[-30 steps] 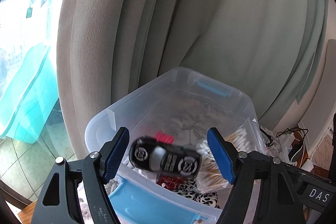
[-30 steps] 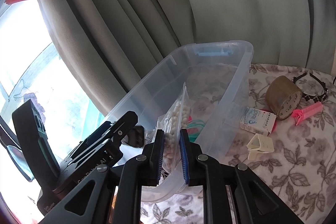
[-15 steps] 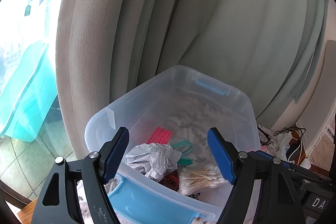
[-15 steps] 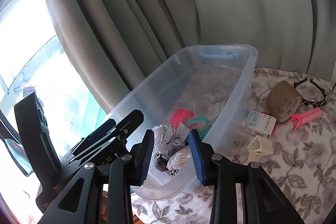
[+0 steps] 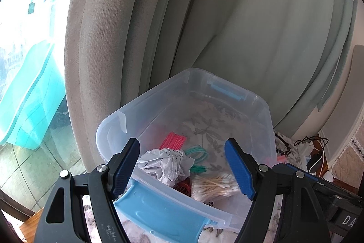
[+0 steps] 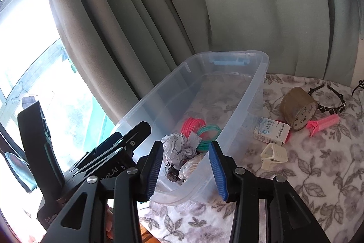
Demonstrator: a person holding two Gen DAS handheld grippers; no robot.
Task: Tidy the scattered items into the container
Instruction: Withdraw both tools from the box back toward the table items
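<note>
A clear plastic container (image 5: 265,113) with blue handles stands on the flowered tablecloth. In it lie crumpled paper (image 5: 162,163), pink bands (image 5: 173,140), green bands (image 5: 198,153), a bag of cotton swabs (image 5: 213,183) and a toy car (image 6: 173,173). My left gripper (image 5: 182,166) hangs open over the container's near end with nothing between its fingers. My right gripper (image 6: 186,169) hovers by the container's near corner; its jaws are opening and hold nothing. The left gripper (image 6: 132,133) also shows at the left of the right wrist view.
To the right of the container (image 6: 257,92) the cloth carries a brown tape roll (image 6: 298,106), a small white box (image 6: 271,131), a pink clip (image 6: 323,124), a cream clip (image 6: 274,155) and a black headband (image 6: 327,95). Curtains hang close behind; a window is at the left.
The toy car dropped from between the left fingers into the container. The right gripper let go of the cotton swab bag, which now lies inside, and its jaws widened.
</note>
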